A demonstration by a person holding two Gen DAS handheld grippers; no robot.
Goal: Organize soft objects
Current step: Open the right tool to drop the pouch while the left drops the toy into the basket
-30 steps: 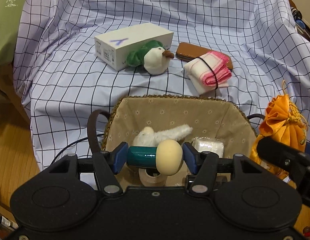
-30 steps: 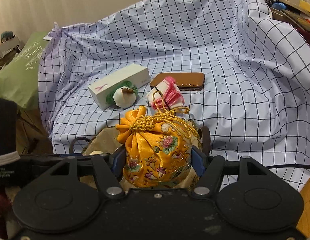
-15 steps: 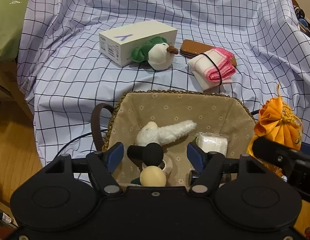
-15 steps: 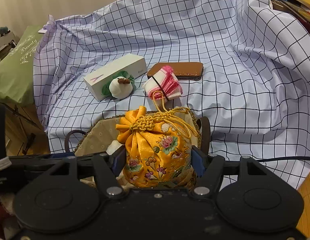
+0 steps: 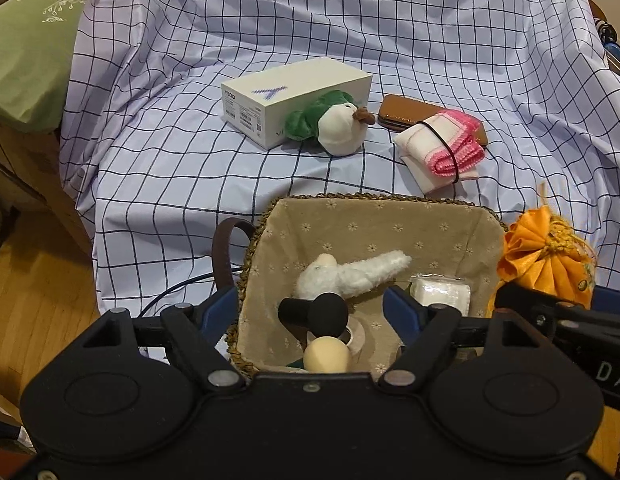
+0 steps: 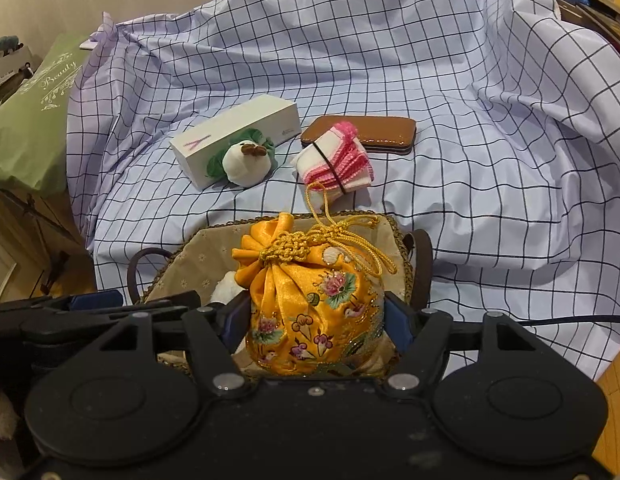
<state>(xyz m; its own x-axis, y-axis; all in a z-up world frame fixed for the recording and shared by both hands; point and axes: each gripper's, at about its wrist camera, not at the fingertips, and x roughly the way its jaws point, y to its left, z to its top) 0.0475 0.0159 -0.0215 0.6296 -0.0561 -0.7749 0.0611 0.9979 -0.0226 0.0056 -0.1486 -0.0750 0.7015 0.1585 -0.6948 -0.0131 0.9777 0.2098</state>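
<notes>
Checked lilac cloth (image 5: 390, 40) drapes everything beyond your left gripper (image 5: 312, 310), with wooden floor (image 5: 34, 300) at the near left. On the cloth at the far side you see a white box (image 5: 294, 100), a green-and-white plush bird (image 5: 334, 128) leaning against it, a brown case (image 5: 410, 112) and a pink-edged folded cloth (image 5: 442, 148) bound with a black band. Nearer to you stands the lined wicker basket (image 5: 370, 216). In it lie a white fuzzy toy (image 5: 350, 274), a wrapped white pad (image 5: 442, 294) and a toy with a cream ball end (image 5: 326, 356), close under the gripper. Your left jaws have just been opening and now stand wide, touching nothing, the left one outside the basket's left rim. At the right edge you catch the orange pouch (image 5: 546, 256).

From your right gripper (image 6: 316, 320) the same checked cloth (image 6: 470, 80) fills the background, with a green bag (image 6: 34, 120) at the far left. The box (image 6: 238, 136), bird (image 6: 244, 160), folded cloth (image 6: 334, 164) and case (image 6: 374, 136) lie at the far side. Your right jaws have just eased apart a little, yet the orange pouch (image 6: 314, 304) sits between them, both pads against its sides, right over the basket (image 6: 190, 248). Its gold cord (image 6: 342, 236) trails toward the far rim.
</notes>
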